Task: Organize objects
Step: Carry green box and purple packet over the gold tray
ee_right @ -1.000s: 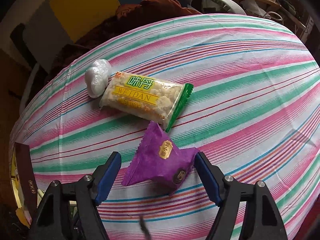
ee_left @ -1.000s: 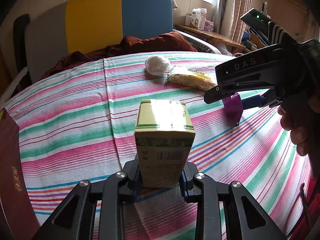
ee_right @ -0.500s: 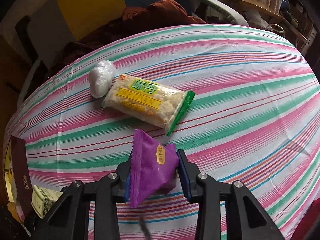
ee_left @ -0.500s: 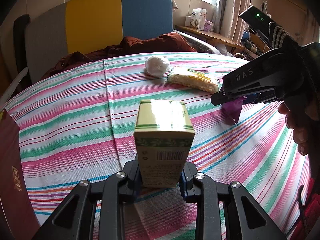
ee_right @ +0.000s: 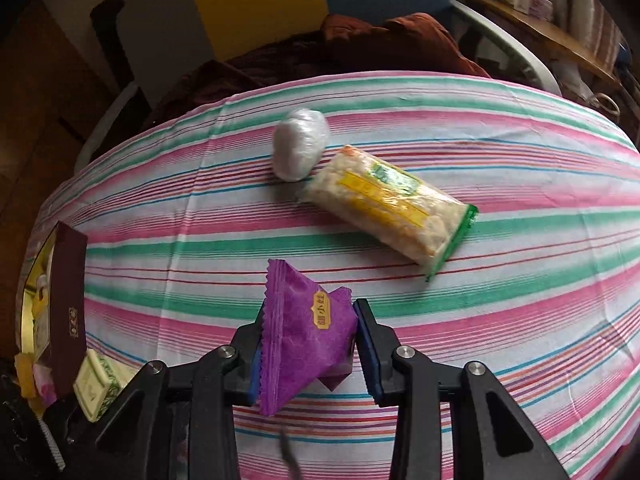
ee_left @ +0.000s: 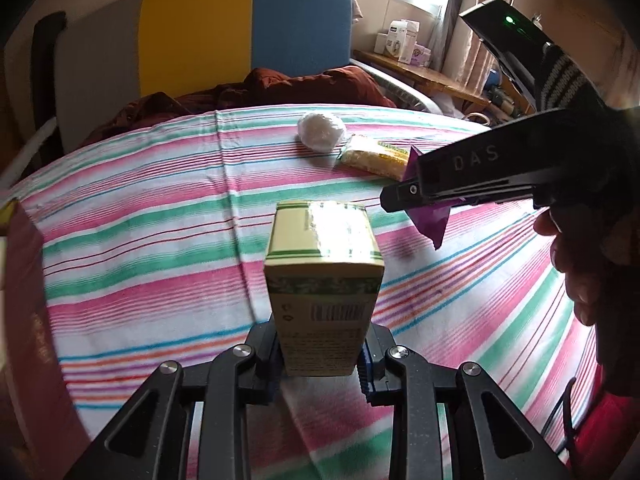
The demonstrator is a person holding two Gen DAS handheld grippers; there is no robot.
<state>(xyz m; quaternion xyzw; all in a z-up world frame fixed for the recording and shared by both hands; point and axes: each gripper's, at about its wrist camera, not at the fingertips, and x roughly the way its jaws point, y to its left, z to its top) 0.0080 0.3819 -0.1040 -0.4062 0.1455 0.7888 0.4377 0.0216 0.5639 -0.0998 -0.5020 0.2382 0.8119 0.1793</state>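
My left gripper is shut on a yellow-green carton and holds it upright above the striped tablecloth. My right gripper is shut on a purple snack packet and holds it above the cloth; the packet also shows in the left wrist view, under the right gripper's body. A white wrapped ball and a clear snack bag with a yellow label lie side by side at the far part of the table. The carton also shows in the right wrist view.
A dark red box with packets inside stands at the table's left edge. Behind the table are a brown blanket and a yellow and blue headboard. A wooden shelf with boxes is at the far right.
My right gripper has shut on the purple packet and lifted it off the cloth, moving left. My left gripper with the carton has stayed about where it was.
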